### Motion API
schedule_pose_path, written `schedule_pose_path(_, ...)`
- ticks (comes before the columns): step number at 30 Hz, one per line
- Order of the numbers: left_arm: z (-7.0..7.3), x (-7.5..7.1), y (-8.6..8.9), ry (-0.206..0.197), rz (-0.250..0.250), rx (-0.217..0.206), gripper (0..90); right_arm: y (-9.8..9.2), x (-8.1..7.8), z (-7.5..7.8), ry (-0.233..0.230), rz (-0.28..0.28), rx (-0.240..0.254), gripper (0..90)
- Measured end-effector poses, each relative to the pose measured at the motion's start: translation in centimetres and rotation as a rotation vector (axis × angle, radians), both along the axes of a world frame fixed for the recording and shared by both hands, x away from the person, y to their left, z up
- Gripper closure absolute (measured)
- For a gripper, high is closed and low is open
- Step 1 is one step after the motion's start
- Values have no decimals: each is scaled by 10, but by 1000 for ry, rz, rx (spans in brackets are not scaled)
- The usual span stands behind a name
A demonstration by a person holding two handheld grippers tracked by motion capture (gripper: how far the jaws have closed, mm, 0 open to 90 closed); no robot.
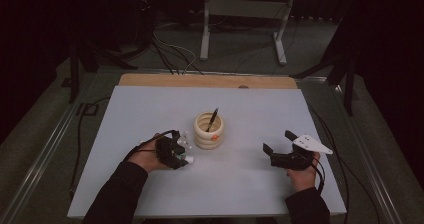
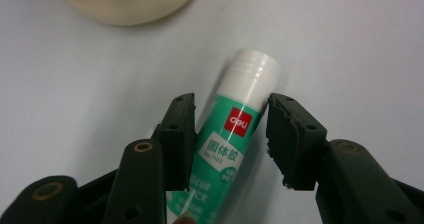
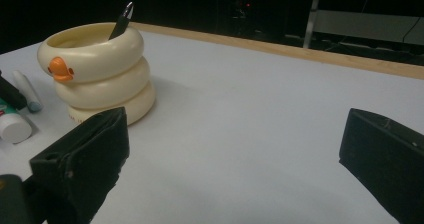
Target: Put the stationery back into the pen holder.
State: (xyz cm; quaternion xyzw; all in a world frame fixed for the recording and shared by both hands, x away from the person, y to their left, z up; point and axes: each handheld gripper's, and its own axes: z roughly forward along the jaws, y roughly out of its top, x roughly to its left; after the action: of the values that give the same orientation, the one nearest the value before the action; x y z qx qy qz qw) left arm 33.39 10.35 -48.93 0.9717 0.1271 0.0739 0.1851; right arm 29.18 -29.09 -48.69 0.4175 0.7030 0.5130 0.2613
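Left claw (image 2: 230,134) straddles the glue stick (image 2: 235,129), grip unclear; stick's lower end hidden by its jaws

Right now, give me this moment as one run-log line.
left claw: around glue stick, right pad apart | right claw: open, empty | glue stick: lying on table | pen: in duck holder

A green glue stick (image 2: 230,134) lies between the left claw's (image 2: 227,139) half-closed jaws.
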Motion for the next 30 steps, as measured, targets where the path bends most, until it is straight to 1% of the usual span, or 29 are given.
schedule_pose_path(2, -2, -1, -2, 6, -13, 17, 603, 0, 0, 0, 1, -1, 0, 0)
schedule_pose_path(3, -4, -1, -3, 11, -11, 27, 619, 0, 0, 0, 2, -1, 0, 0)
schedule_pose_path(4, -6, 0, -3, 25, -11, 28, 642, 0, 0, 0, 0, 3, -4, 0)
schedule_pose_path(7, -6, 2, -1, 48, -2, 14, 658, 1, 0, 0, 0, 5, -5, 0)
schedule_pose_path(9, -6, 4, -1, 68, 14, 6, 664, 1, 0, 0, 1, 5, -4, 0)
schedule_pose_path(13, -5, 6, 0, 78, 19, -2, 665, 0, 0, 0, 1, 0, 0, 0)
schedule_pose_path(17, -4, 6, 2, 72, 32, -7, 666, 0, 0, 0, 1, 1, 0, 0)
schedule_pose_path(21, 0, 7, 6, 67, 48, -32, 665, 0, 0, 0, 2, 0, -1, 0)
schedule_pose_path(23, 3, 6, 7, 57, 50, -40, 666, 0, 0, 0, 2, 1, 1, 0)
schedule_pose_path(27, 8, 7, 10, 51, 65, -69, 666, 1, 0, 0, 2, 4, -3, 0)
schedule_pose_path(30, 10, 7, 12, 46, 70, -74, 665, 1, 1, -1, 2, 5, -3, 0)
